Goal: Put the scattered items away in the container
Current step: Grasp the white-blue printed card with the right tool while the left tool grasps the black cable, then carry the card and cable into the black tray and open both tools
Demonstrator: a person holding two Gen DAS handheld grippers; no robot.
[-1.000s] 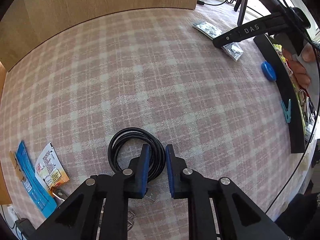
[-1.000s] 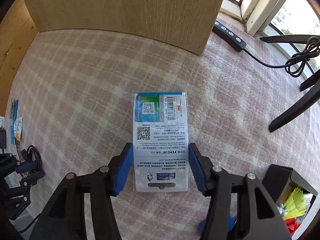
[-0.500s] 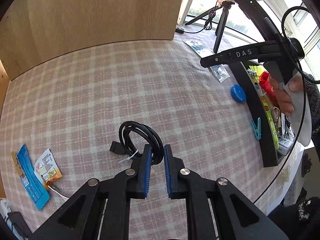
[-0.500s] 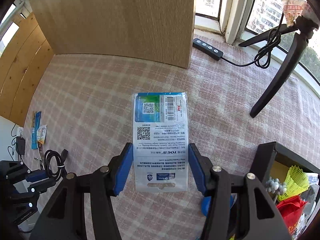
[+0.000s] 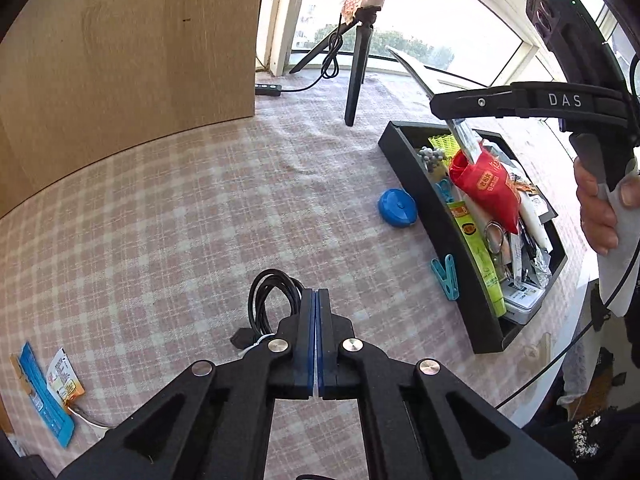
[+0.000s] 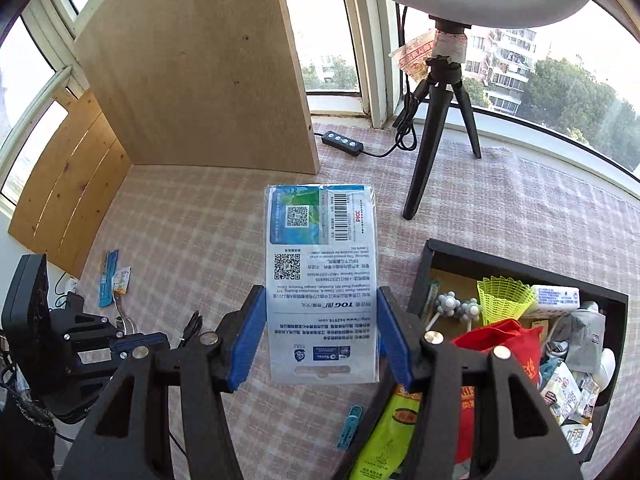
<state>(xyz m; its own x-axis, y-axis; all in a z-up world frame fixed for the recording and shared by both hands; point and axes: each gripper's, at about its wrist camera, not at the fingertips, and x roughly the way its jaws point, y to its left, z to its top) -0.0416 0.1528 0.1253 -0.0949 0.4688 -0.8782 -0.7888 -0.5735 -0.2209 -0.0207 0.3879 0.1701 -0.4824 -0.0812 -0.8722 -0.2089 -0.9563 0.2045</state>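
Packet and cable held above the checked desk

Packet (image 6: 322, 300), flat and printed, sits clamped by its long side edges in the right claw (image 6: 322, 340). Its long axis runs away from the camera, hang-hole end near, barcode end pointing far toward the tripod (image 6: 434, 136). In the left wrist view the same packet shows edge-on, slanting down over the black container (image 5: 424, 208).

Cable (image 5: 272, 300), a black coil tied with a white twist, hangs at the left of the left claw (image 5: 317, 300), its plug end at the near left. The blue pads of that claw have just been closing and now meet face to face; where they catch the coil is hidden behind the left finger, so I cannot tell how much of it is nipped.

Against the earlier frames, both claws are higher above the desk (image 5: 180, 220): the cable, which lay flat on the cloth a second ago, now hangs clear of it, and the packet has travelled right, from open cloth to the near left edge of the container. The right claw's spread is unchanged.

On the cloth just left of the container lie a blue round case (image 5: 397, 207) and a teal clothes peg (image 5: 447, 276). Far left, two snack sachets (image 5: 52, 392) lie side by side. The container already holds a red pouch (image 5: 486, 190).
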